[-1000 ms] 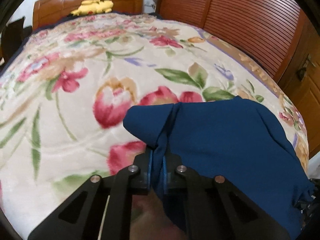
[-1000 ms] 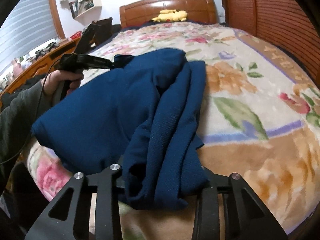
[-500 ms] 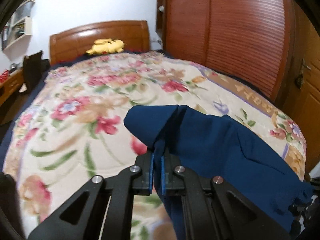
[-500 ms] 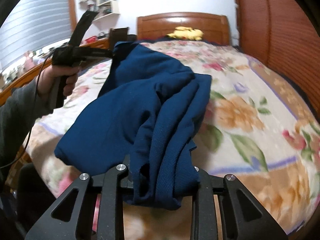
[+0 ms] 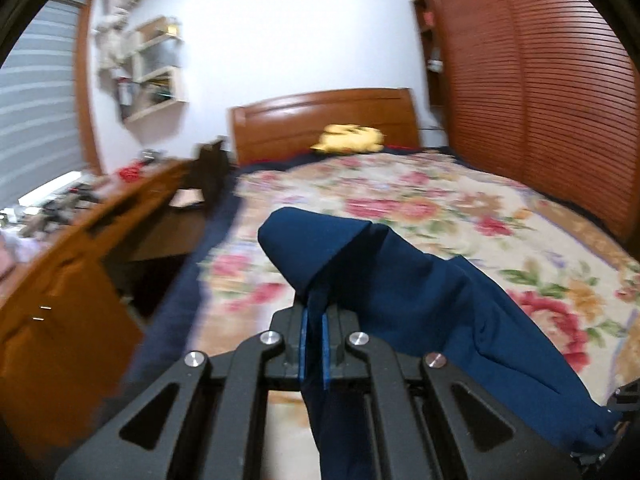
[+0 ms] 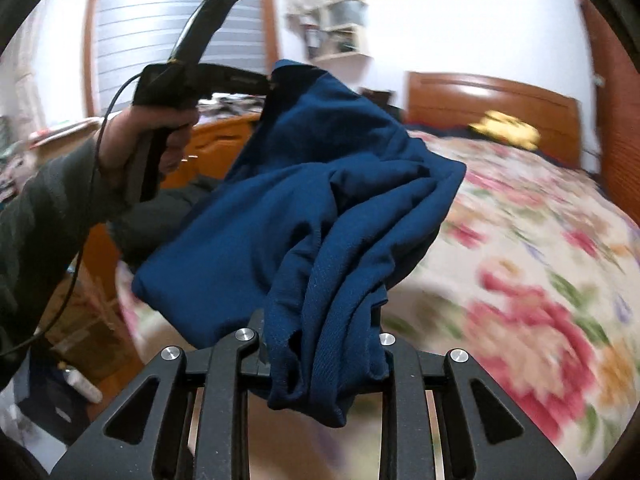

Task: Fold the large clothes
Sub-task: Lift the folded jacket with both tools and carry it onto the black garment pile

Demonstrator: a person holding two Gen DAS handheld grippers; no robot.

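Garment [image 6: 320,208] bunched, hides right gripper [image 6: 320,356] fingers clamping it | left gripper [image 5: 314,344] pinches fold | bed [image 5: 420,200] blurred

Blue garment [image 6: 320,216]: raised from draped low over the floral bedspread [image 5: 420,208] to hanging clear above it. Left gripper [image 5: 314,332] and right gripper [image 6: 320,360]: both lifted, pitched toward level. Right jaws: narrower on the bunched cloth.
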